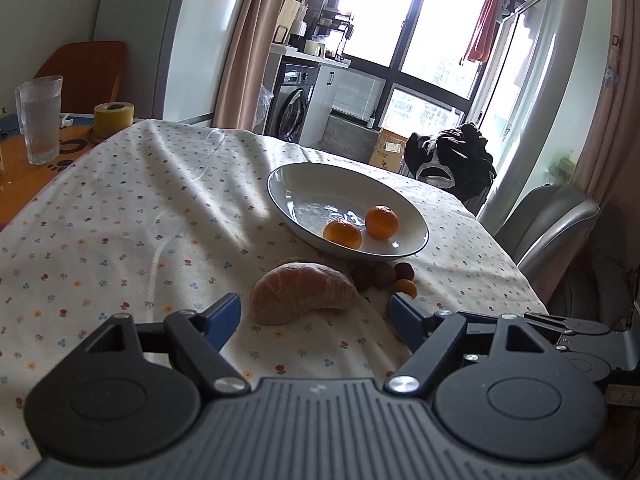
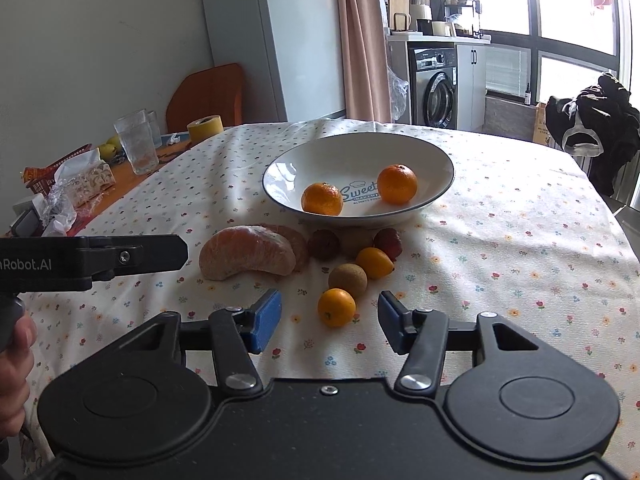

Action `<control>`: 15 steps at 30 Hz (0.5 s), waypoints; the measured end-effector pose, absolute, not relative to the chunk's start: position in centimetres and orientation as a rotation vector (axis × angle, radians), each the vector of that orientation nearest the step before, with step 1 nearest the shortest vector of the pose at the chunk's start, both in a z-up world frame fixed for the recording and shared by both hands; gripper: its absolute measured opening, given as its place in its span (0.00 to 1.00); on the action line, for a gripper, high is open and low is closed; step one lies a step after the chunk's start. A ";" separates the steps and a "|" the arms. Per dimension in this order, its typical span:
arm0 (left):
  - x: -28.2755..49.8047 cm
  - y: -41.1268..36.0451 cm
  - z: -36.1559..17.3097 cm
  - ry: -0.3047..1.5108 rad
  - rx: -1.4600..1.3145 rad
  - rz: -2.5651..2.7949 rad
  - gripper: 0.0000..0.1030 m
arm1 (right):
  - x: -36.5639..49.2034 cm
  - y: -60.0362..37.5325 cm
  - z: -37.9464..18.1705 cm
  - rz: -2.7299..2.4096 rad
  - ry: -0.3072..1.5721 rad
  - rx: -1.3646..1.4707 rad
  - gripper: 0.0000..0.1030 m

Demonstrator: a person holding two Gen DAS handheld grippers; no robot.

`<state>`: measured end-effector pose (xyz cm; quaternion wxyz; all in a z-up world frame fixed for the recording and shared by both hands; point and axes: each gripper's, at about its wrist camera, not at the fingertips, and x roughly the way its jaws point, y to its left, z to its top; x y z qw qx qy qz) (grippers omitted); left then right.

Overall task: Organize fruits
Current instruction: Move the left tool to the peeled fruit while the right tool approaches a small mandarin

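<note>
Right wrist view: right gripper (image 2: 329, 318) spread wide around a small orange fruit (image 2: 336, 307) on the floral tablecloth (image 2: 500, 248). Left gripper (image 1: 314, 318), marked "nRobot.AI", gapes before a peeled pomelo segment (image 1: 302, 294). Farther, a bowl (image 2: 356, 148) printed "Sweet" holds 2 mandarins (image 2: 322, 199).

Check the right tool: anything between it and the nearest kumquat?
Nothing visible. The right tool is open, and the kumquat lies on the tablecloth just ahead of its fingertips, with a brown longan behind it.
</note>
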<state>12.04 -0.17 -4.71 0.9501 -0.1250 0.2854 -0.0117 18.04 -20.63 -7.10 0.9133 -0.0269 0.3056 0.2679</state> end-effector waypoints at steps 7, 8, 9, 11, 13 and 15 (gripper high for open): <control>13.1 -0.7 -5.1 0.579 -0.262 -0.011 0.78 | 19.1 -20.6 -8.2 0.560 0.659 -0.043 0.47; 13.3 -0.8 -5.3 0.582 -0.261 -0.008 0.78 | 19.2 -20.5 -8.3 0.563 0.661 -0.042 0.47; 13.5 -0.9 -5.4 0.587 -0.259 -0.005 0.78 | 19.3 -20.5 -8.3 0.565 0.661 -0.041 0.46; 14.0 -1.2 -5.6 0.596 -0.255 0.003 0.78 | 19.5 -20.5 -8.4 0.574 0.661 -0.038 0.43; 14.4 -1.5 -5.8 0.596 -0.246 0.010 0.78 | 19.7 -20.5 -8.6 0.584 0.663 -0.035 0.38; 14.7 -1.7 -5.9 0.596 -0.246 0.017 0.78 | 20.0 -20.4 -8.8 0.596 0.672 -0.028 0.33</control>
